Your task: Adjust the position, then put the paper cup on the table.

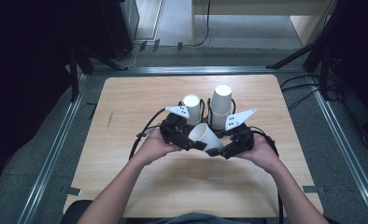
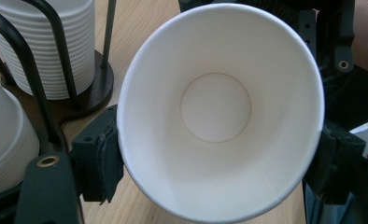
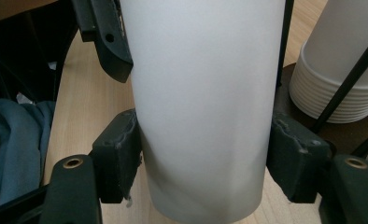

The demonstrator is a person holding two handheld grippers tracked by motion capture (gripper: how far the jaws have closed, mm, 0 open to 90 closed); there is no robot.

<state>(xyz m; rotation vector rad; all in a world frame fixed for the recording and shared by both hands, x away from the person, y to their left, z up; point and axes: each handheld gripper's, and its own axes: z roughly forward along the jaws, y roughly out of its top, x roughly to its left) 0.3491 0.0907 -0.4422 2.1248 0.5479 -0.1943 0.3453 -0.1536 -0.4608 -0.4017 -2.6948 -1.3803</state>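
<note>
A white paper cup [image 1: 204, 135] lies tilted above the middle of the wooden table [image 1: 126, 121], held between both grippers. My left gripper [image 1: 196, 143] grips it at the rim; in the left gripper view I look straight into the cup's open mouth [image 2: 215, 107], with a pad [image 2: 108, 156] against each side of the rim. My right gripper [image 1: 215, 151] is shut on the cup lower down; in the right gripper view the cup's plain wall [image 3: 205, 93] stands between the two pads [image 3: 119, 154], which touch it on both sides.
Just behind the grippers stand two stacks of white cups [image 1: 192, 107] [image 1: 221, 103] in black wire holders on round bases [image 2: 100, 79]. The stacks sit close beside the jaws [image 2: 46, 46] [image 3: 341, 70]. Metal rails and dark stands surround the table.
</note>
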